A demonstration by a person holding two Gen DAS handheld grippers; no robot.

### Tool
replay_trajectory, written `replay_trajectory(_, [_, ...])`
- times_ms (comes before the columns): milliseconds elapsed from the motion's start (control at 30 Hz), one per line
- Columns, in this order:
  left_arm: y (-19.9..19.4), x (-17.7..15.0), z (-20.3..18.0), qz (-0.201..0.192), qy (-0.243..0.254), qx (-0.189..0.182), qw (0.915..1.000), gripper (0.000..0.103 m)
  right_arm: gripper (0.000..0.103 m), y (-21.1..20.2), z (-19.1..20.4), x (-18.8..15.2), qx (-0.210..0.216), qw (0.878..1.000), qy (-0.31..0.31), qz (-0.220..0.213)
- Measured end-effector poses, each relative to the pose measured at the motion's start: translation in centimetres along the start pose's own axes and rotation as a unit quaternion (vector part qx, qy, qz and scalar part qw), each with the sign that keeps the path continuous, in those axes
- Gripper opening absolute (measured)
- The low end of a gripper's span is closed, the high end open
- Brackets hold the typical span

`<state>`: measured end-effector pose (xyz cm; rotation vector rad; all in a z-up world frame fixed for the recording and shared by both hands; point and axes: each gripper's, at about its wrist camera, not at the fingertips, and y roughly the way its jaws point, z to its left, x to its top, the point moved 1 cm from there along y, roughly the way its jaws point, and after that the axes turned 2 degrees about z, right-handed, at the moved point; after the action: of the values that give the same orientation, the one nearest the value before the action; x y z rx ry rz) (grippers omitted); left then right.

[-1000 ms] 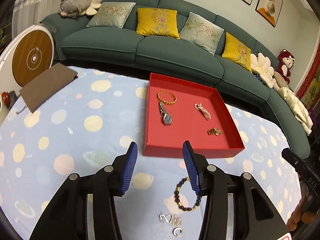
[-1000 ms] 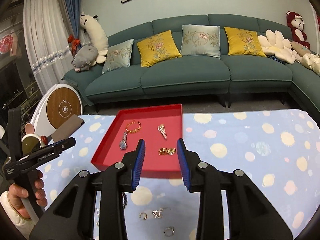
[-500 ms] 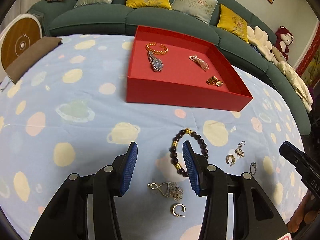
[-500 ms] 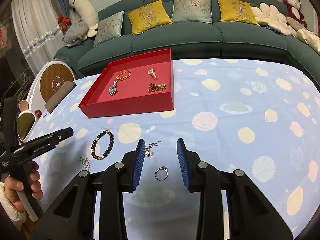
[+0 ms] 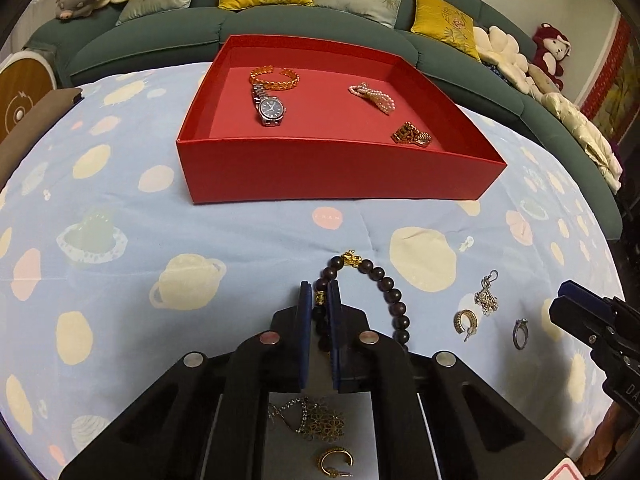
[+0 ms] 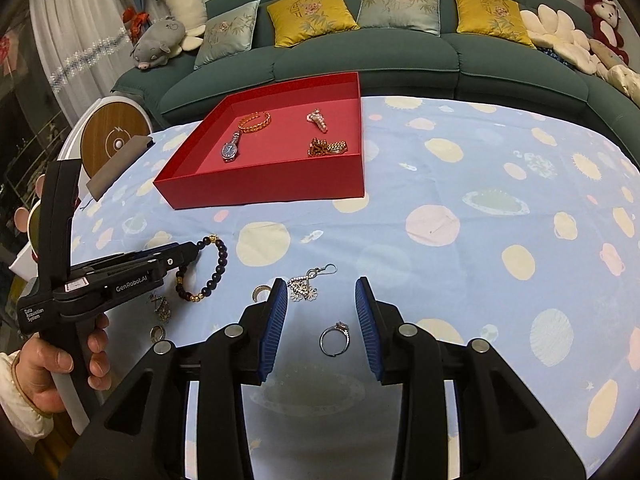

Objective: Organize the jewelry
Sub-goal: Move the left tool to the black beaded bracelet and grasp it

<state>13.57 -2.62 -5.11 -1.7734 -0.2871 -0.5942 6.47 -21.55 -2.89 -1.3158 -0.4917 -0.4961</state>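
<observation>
The left claw (image 5: pixel 318 300) has closed since 0.5 s ago, apparently pinching the dark wooden bead bracelet (image 5: pixel 386 286), lower centre. It can go to the red cardboard tray (image 5: pixel 332 178). The right claw (image 6: pixel 322 306) stays spread over the silver ring (image 6: pixel 335 338).

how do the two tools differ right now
The left tool is shut on the dark bead bracelet; the right tool is open and holds nothing. The left tool grips one side of the bracelet's loop, while the right tool's fingers stand either side of the silver ring without touching it. Both have black bodies and ribbed blue pads, low over the blue patterned cloth.
</observation>
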Motion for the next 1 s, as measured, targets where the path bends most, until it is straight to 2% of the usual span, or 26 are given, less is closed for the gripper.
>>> replay_trajectory(100, [-0.4, -0.1, -0.2, 0.004, 0.004, -0.009, 0.9999, 0.005, 0.034, 0.3, -0.3, -0.3, 0.000, 1.000, 0.003, 0.009])
replay_trajectory(300, [-3.9, 0.1, -0.2, -0.022, 0.001, -0.030, 0.9993, 0.005, 0.034, 0.3, 0.0, -1.6, 0.003, 1.000, -0.009, 0.028])
replay_trajectory(500, [-7.3, 0.0, -0.2, -0.045, -0.001, -0.051, 0.9977, 0.005, 0.038, 1.2, 0.1, -3.1, -0.024, 0.998, -0.035, 0.042])
replay_trajectory(800, [-8.5, 0.2, -0.1, -0.059, -0.005, -0.055, 0.9967, 0.005, 0.037, 2.5, 0.2, -2.9, -0.029, 0.998, -0.032, 0.041])
replay_trajectory(900, [-8.6, 0.3, 0.2, -0.060, -0.008, -0.055, 0.9967, 0.005, 0.034, 2.7, 0.6, -3.1, -0.040, 0.997, -0.046, 0.039])
replay_trajectory(1000, [-8.6, 0.4, 0.5, -0.060, -0.011, -0.052, 0.9968, 0.005, 0.021, 2.8, 0.8, -3.0, -0.046, 0.997, -0.056, 0.038])
